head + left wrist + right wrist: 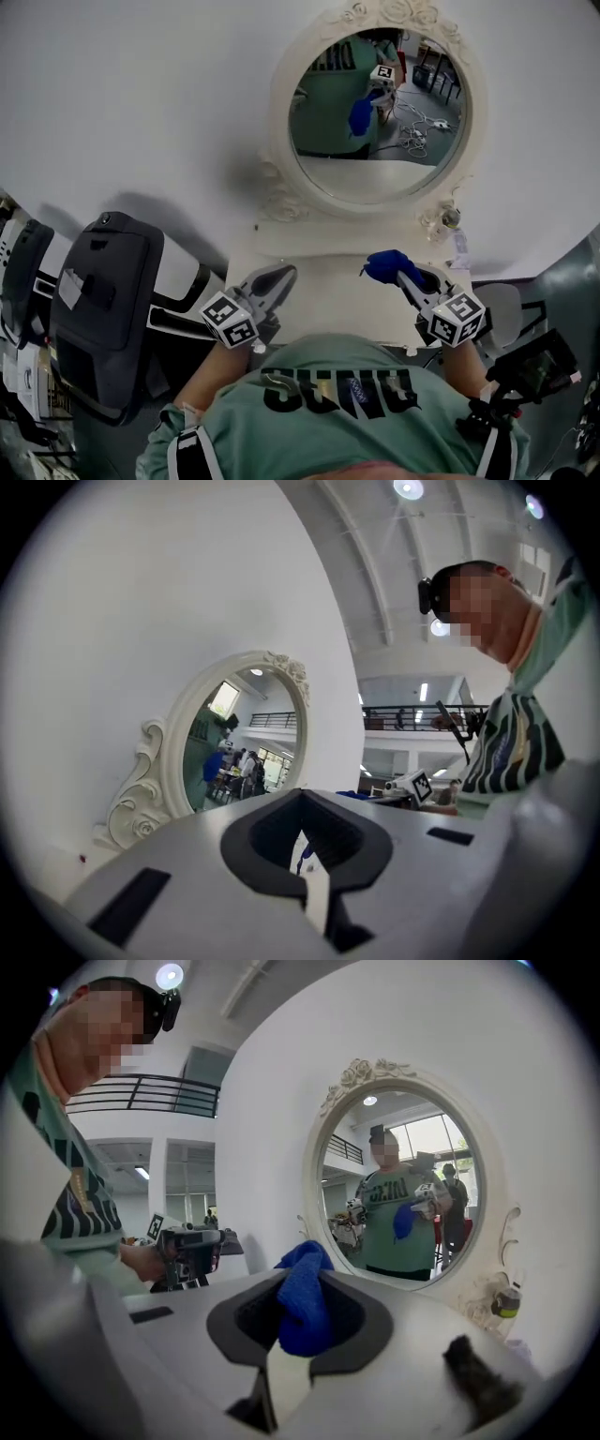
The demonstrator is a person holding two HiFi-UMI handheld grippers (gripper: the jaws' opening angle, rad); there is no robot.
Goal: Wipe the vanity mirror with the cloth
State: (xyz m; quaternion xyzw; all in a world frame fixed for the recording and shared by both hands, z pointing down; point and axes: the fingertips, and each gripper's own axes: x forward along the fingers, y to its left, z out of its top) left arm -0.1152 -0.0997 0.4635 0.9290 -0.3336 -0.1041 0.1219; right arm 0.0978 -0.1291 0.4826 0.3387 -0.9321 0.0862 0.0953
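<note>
Oval vanity mirror, ornate cream frame, on a white wall above a white vanity top; the glass reflects a person in a green shirt with a blue cloth. Small bottle at the frame's lower right. Left gripper, jaws drawn together, over the top's left part, well short of the mirror. Right gripper, over the right part, its tips clamped on a bunched blue cloth. Black chair at left
</note>
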